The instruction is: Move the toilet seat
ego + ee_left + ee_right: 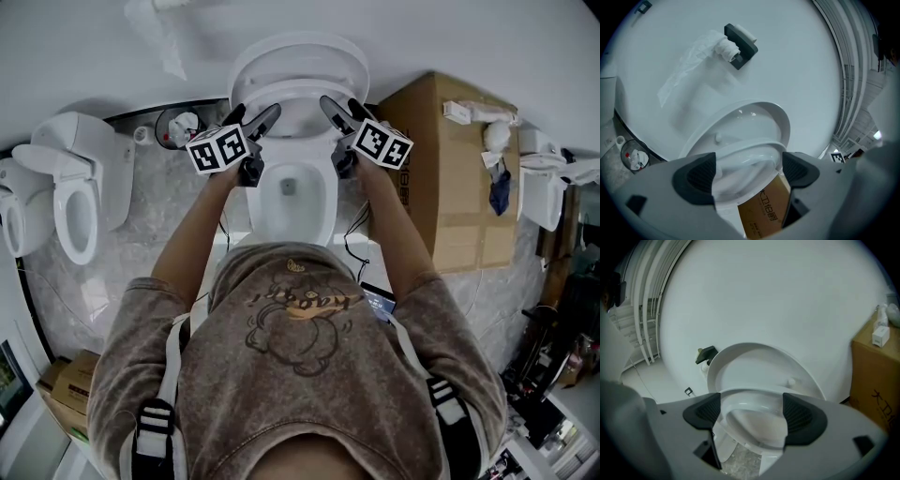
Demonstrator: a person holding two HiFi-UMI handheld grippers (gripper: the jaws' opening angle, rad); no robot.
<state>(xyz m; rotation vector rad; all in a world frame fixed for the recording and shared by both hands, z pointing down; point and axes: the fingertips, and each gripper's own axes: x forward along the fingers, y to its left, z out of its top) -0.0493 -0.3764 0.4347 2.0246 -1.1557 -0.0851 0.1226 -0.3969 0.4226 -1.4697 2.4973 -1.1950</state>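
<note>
With the left gripper and the right gripper wide open and empty beside the toilet seat, we judge that closing on its rim comes next.

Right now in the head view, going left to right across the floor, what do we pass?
White spare toilet → round dark-rimmed bin → white centre toilet with raised lid → brown cardboard box → dark blue cloth.
</note>
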